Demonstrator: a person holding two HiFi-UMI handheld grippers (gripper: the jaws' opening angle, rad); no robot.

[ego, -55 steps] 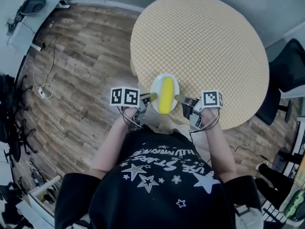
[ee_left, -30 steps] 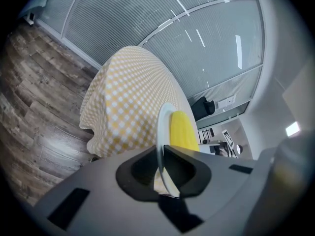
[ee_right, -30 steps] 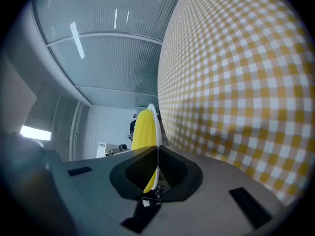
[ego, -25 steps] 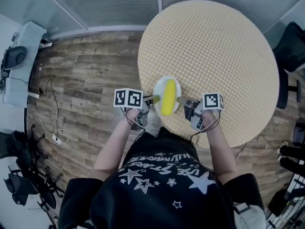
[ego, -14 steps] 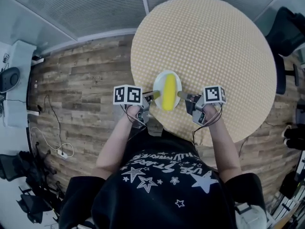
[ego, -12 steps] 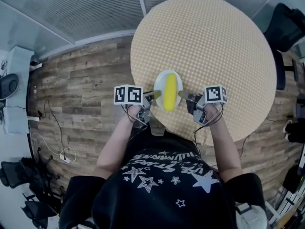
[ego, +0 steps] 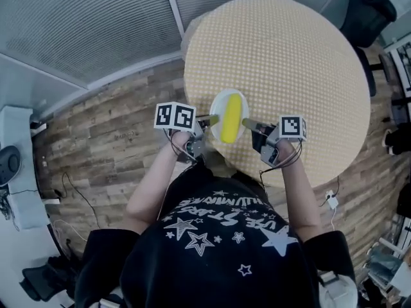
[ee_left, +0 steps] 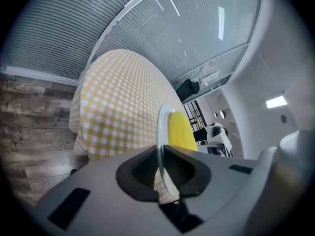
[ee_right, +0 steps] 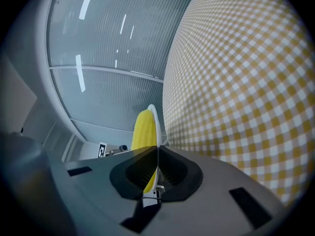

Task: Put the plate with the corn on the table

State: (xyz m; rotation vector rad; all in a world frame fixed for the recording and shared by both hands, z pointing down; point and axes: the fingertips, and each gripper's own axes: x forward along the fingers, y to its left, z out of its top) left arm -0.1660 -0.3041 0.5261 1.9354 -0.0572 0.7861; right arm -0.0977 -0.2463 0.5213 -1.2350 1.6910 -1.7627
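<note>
A person holds the plate (ego: 218, 102), corn (ego: 231, 117) lying along it, over the near edge of the checked bench (ego: 295, 63). The left gripper (ego: 207, 119) and right gripper (ego: 247, 123) each have jaws clenched on opposite rims, likely so the plate sits level and the corn cannot roll off.

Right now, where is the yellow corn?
In the head view, the yellow corn lies on the round white plate, held between the left tool and right tool over the yellow checked table's near edge.
</note>
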